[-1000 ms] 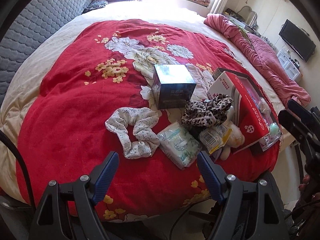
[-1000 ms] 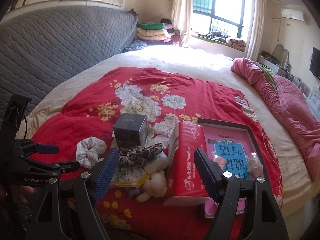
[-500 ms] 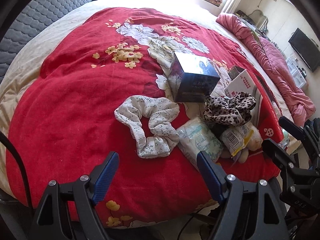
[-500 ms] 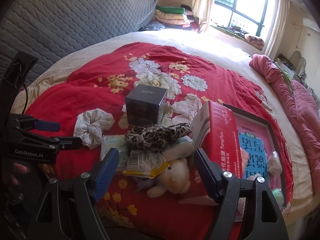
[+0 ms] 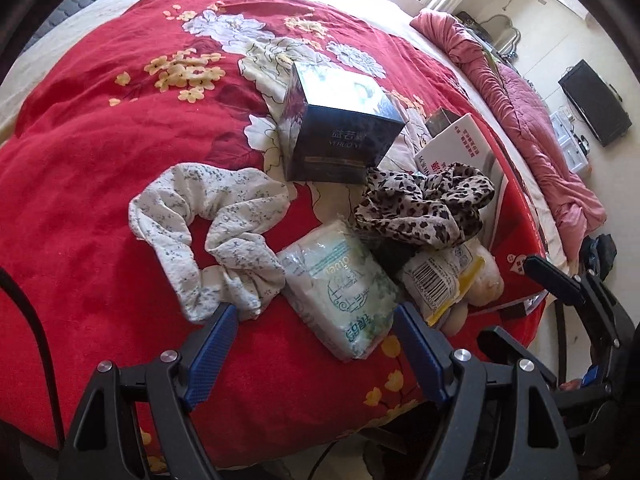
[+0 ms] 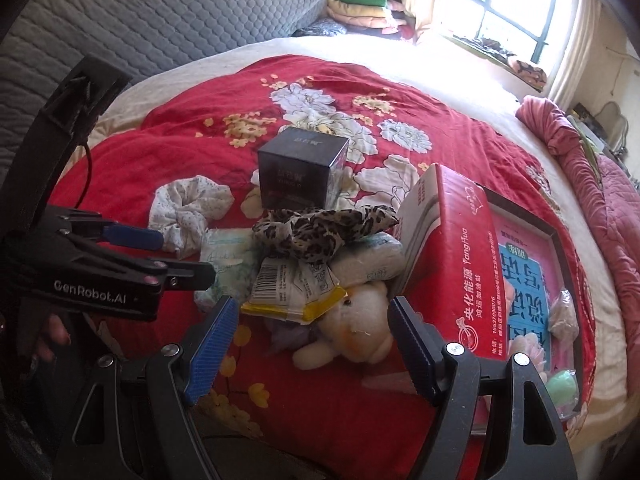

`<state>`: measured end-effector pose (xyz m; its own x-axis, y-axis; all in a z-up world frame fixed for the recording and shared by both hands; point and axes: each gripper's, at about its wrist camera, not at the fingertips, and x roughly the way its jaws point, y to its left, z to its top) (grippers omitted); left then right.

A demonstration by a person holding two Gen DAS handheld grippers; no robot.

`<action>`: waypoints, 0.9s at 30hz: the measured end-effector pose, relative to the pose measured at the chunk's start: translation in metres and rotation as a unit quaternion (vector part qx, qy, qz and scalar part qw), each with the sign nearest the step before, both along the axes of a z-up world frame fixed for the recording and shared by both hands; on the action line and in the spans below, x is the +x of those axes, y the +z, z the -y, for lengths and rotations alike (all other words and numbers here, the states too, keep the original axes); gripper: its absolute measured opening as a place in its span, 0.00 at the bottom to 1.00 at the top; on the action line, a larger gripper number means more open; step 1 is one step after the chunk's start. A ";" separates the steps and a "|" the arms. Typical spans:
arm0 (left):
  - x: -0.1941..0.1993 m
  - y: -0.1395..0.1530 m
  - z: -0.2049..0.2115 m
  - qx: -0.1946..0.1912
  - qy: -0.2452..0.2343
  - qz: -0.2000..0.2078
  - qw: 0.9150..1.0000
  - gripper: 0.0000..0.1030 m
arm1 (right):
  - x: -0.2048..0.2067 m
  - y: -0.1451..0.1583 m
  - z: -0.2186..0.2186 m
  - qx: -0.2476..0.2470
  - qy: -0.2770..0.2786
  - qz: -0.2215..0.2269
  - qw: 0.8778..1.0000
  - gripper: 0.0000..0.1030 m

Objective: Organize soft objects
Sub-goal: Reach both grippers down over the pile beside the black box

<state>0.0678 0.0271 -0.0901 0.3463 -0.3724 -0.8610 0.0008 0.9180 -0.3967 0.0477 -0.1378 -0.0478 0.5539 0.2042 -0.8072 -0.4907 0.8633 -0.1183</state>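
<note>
A pile of soft things lies on the red flowered blanket (image 5: 80,184). In the left wrist view I see a white floral scrunchie (image 5: 212,236), a green-printed tissue pack (image 5: 344,280), a leopard scrunchie (image 5: 428,208) and a cream plush toy (image 5: 484,280) under a barcoded packet (image 5: 436,276). My left gripper (image 5: 314,316) hangs open just short of the tissue pack. In the right wrist view my right gripper (image 6: 312,312) stands open in front of the plush toy (image 6: 352,328), with the leopard scrunchie (image 6: 320,228) behind it. Nothing is held.
A dark cube box (image 5: 340,128) stands behind the pile. A red carton (image 6: 456,264) leans on an open pink-lined box (image 6: 532,280) at the right. A rolled pink quilt (image 5: 540,136) lies along the far right edge; a grey quilted headboard (image 6: 160,12) rises at the back.
Both grippers have sunk closer to the pile, which now looks larger in both views. Their jaws have stayed as wide as before. Nothing on the blanket has moved.
</note>
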 end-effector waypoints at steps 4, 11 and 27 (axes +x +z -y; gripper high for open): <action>0.004 -0.007 0.003 -0.014 0.007 -0.010 1.000 0.77 | 0.002 0.003 0.004 0.006 -0.003 0.003 1.000 0.76; 0.020 -0.015 0.009 -0.043 0.027 -0.025 0.998 0.76 | 0.004 0.001 0.007 0.008 -0.006 -0.002 1.000 0.76; 0.051 -0.035 0.020 -0.028 0.049 -0.050 0.997 0.47 | 0.011 -0.023 -0.017 -0.035 0.029 0.008 0.999 0.76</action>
